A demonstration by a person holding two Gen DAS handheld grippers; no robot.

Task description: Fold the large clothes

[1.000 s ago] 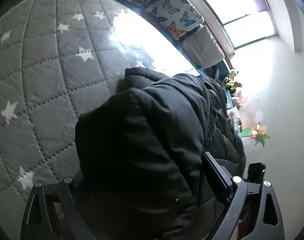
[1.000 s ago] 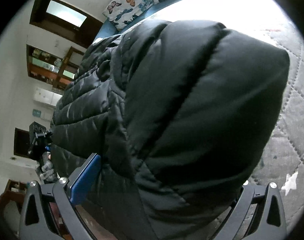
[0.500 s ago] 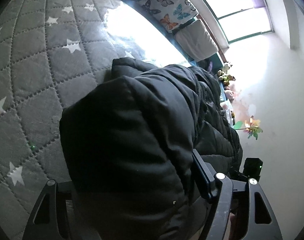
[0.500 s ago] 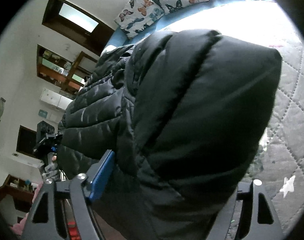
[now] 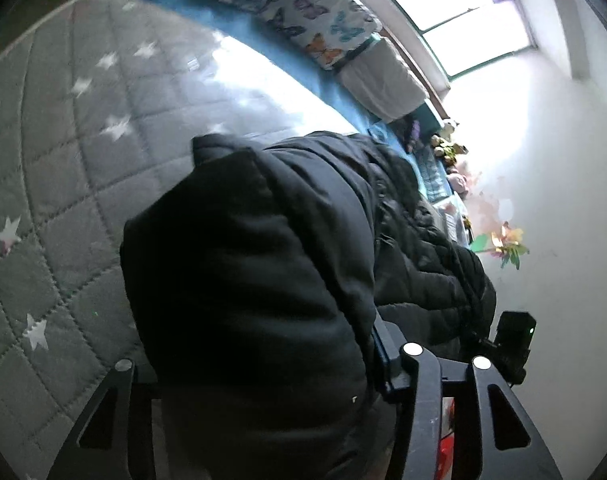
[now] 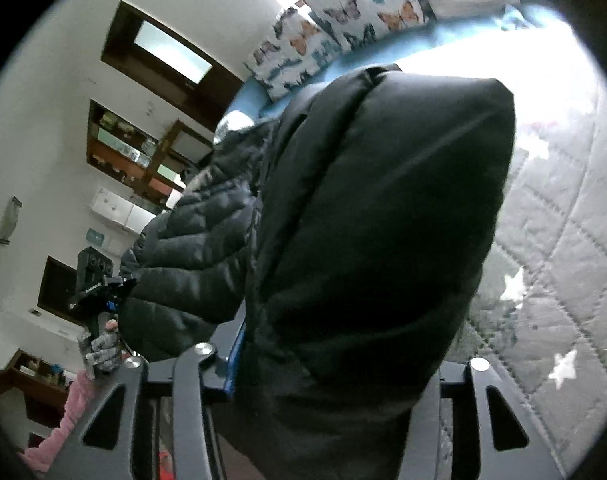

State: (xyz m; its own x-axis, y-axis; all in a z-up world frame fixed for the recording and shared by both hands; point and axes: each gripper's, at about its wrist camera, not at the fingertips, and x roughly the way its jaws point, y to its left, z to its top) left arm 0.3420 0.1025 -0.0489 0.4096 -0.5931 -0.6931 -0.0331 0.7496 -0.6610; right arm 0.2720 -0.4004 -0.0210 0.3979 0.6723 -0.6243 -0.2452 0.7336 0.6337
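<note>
Left wrist view is filled by a black puffer jacket (image 5: 247,280), a thick padded fold of it bulging up between the two fingers of the left gripper (image 5: 259,376), which is clamped on that fold; the blue-padded finger (image 5: 383,352) presses against its right side, while the other finger is hidden behind the cloth. The rest of the jacket stretches away to the right, held up above a grey quilted bedspread with white stars (image 5: 63,184). Beyond the spread lie butterfly-print pillows (image 5: 315,20) and a rolled white blanket (image 5: 383,84) under a bright window (image 5: 463,12). From the right wrist, the same jacket (image 6: 375,216) crowds the frame, and the right gripper (image 6: 331,364) is closed on another bulky fold of it, its blue pad (image 6: 235,360) tight to the fabric. At far left the person's gloved left hand (image 6: 101,350) holds the other gripper's handle, the jacket spanning between the two. Wooden shelves (image 6: 135,152) line the white wall behind.
</note>
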